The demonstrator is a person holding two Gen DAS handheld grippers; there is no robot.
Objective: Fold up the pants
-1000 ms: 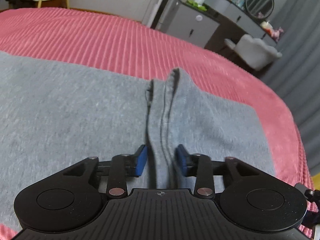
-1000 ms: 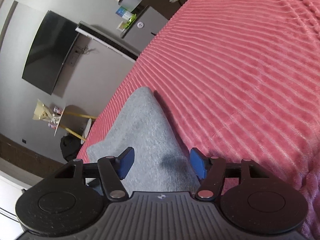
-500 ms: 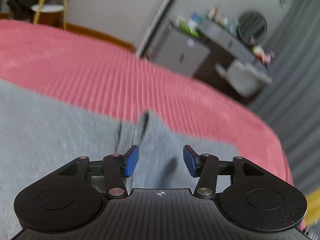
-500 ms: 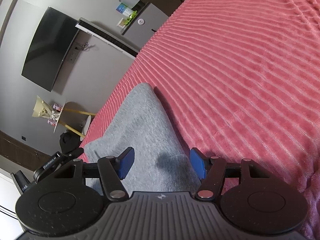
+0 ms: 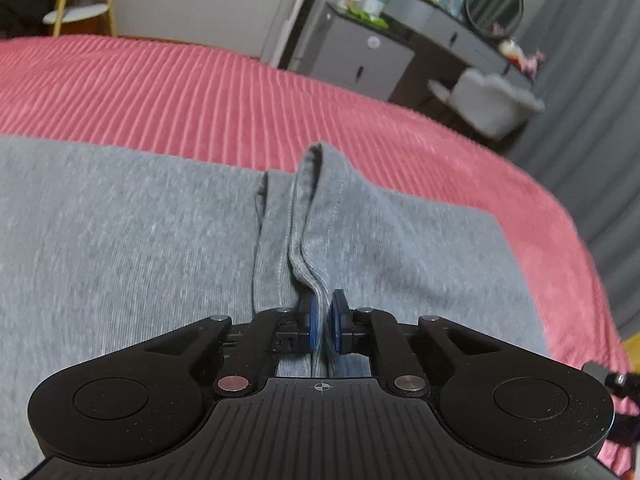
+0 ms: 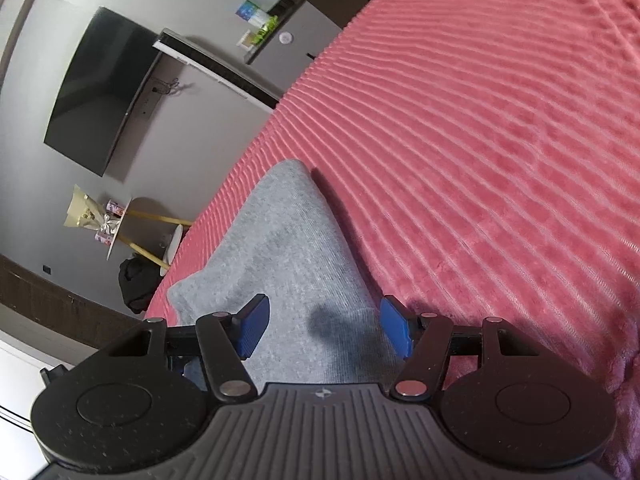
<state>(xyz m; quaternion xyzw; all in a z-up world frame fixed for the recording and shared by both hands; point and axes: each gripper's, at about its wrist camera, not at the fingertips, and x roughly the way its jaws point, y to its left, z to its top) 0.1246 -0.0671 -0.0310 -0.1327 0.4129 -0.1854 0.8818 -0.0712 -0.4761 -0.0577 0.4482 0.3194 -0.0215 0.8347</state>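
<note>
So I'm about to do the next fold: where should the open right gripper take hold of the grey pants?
Probably the edge of the grey pants lying between the open right gripper fingers, next to the pink bedspread. Come in low from the bedspread side, so one finger slides under that edge. The left gripper already pinches a hemmed ridge.

You see soft, even indoor light in both views, no glare. Fisheye bending curves the bedspread and darkens the corners. The left view is blurred at the dresser and across the pants. The right view is sharper; a small shadow falls on the pants.
</note>
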